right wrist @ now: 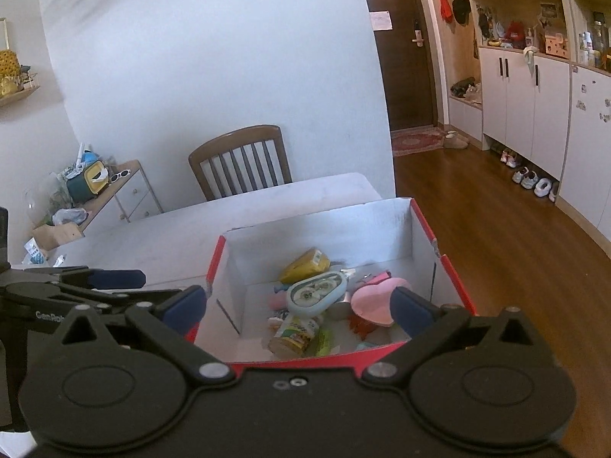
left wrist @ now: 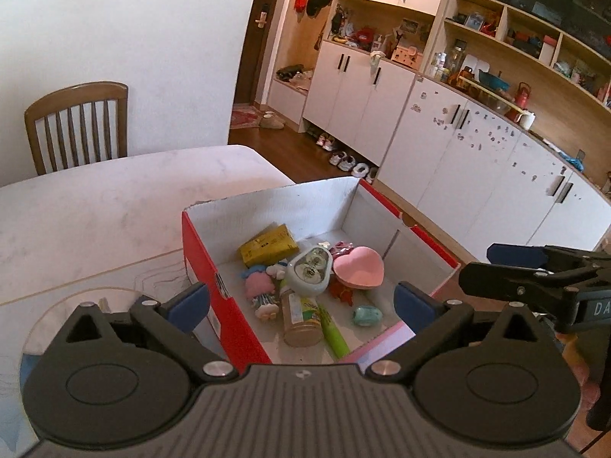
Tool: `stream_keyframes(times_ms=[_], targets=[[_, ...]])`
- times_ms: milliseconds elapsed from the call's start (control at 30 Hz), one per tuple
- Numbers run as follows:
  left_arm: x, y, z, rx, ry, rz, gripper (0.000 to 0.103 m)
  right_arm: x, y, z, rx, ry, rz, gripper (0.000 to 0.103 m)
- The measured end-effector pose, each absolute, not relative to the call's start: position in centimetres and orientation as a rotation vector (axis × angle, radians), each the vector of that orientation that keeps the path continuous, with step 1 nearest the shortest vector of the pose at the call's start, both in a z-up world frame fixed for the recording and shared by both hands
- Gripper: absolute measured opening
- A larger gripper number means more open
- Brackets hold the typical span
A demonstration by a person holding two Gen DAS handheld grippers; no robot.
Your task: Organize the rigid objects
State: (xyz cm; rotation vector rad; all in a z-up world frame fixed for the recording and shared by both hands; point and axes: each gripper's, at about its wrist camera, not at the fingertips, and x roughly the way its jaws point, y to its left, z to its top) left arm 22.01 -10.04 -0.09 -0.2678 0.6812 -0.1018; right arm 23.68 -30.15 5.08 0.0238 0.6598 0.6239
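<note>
Spread left gripper (left wrist: 301, 301) above box rim (left wrist: 198, 236)

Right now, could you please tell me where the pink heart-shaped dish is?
In the left wrist view, the pink heart-shaped dish lies inside the red cardboard box, towards its right side, beside the pale oval case.

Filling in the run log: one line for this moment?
left gripper: open, empty | right gripper: open, empty | box: on table, toys inside
</note>
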Motion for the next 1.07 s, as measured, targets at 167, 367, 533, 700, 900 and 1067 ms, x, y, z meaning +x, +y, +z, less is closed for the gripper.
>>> stream_keyframes(times_ms=[167,367,533,700,900,1067], targets=[[21.2,-10.1,0.3,-0.245,0.669,-0.106,0.103,22.6,-30.1,5.2,0.032,0.655,0.609,0.103],[20.0,-11.1,1.3,-0.149,0.632,-0.082,0.103,21.8,-30.2,5.2,0.047,0.652,0.590,0.103],[19.3,-11.5,1.8,-0.134,0.630,-0.113,0.103,20.9,-30.2,5.2,0.038,0.641,0.575,0.103],[18.6,-11.8,1.9,-0.093,0.617,-0.102,0.103,20.0,-30.3,5.0,0.045,0.640,0.560,0.103],[18.3,-11.6,1.7,-0.105,0.634,-0.102,0.103,19.2,-30.3,4.8,0.055,0.645,0.545,0.103],[18.0,-11.1,1.4,-0.110,0.646,-0.105,0.103,18.7,-30.2,4.7,0.063,0.649,0.538,0.103]])
